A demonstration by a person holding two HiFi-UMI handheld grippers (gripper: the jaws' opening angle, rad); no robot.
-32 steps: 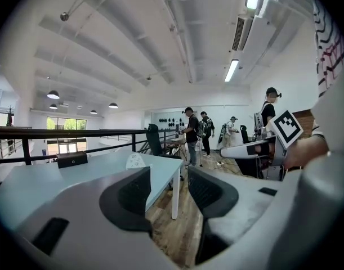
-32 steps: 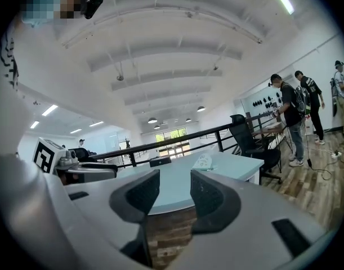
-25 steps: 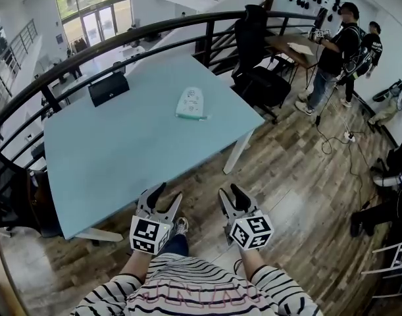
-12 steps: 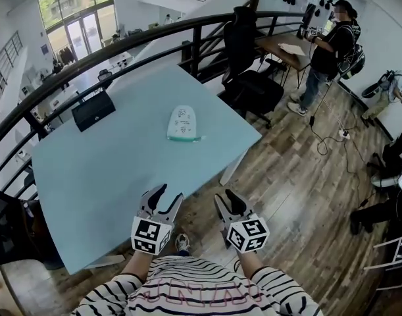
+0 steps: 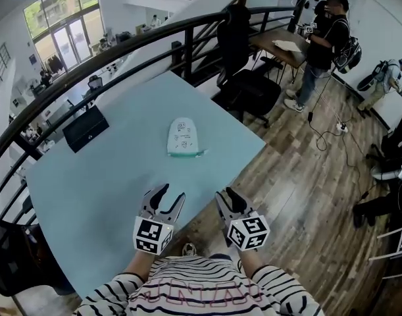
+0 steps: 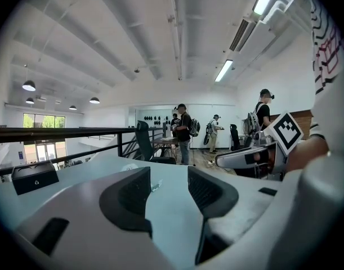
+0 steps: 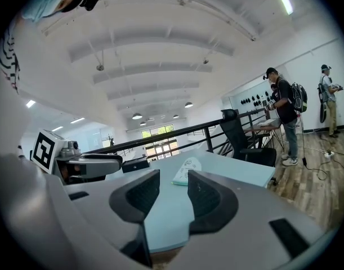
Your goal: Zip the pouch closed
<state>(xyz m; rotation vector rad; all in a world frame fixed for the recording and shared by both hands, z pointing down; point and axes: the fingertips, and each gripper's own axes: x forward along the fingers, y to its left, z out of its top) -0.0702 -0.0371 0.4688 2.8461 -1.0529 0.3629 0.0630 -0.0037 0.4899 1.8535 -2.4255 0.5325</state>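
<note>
Both tongs idle: left gripper and right gripper have jaws apart with nothing between them, just table top seen through the gaps. Both sit at the near edge of the table, side by side. The pouch lies flat toward the table's far right side, well apart from both grippers, and a black box sits at the table's far left. The pouch is flat and soft-looking, white with small printed marks, rounded at its far end, with a teal strip along its near end. The zip pull is too small to make out, so open or closed is unclear. The table top is pale blue, smooth and matte. Risks: the light pouch may slide on the smooth top if the pull is tugged without the other gripper pinning it. Wide hard jaws could miss a tiny pull or pinch cloth into the teeth.
</note>
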